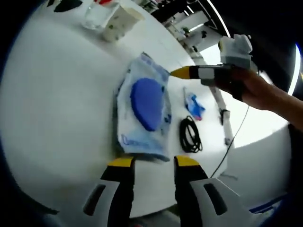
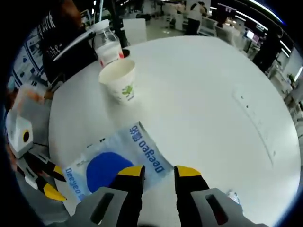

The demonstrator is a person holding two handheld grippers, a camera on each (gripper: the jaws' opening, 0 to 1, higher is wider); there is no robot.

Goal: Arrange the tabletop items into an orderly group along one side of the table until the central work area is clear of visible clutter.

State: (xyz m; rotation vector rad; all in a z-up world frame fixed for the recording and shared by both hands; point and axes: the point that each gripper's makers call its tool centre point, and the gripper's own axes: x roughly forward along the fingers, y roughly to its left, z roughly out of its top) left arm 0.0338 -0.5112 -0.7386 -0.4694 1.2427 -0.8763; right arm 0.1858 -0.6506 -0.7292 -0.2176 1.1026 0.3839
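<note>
While a round white table (image 2: 203, 90) is seen in both views, one blue-and-white packet (image 1: 144, 111) is taken as the landmark. Beside it one coiled black cable (image 1: 190, 135), one small blue wrapper (image 1: 194, 106) and one white pen-like stick (image 1: 222, 111) are laid. Beyond it one paper cup (image 2: 119, 80) and one plastic bottle (image 2: 107, 45) are stood together. The left gripper (image 1: 154, 162) is held narrowly apart at the packet's near edge, gripping nothing. The right gripper (image 2: 158, 170) is likewise narrowly parted, empty, over the packet's edge.

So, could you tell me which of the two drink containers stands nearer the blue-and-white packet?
The paper cup with the green leaf print; the clear plastic bottle stands behind it, farther from the packet.
</note>
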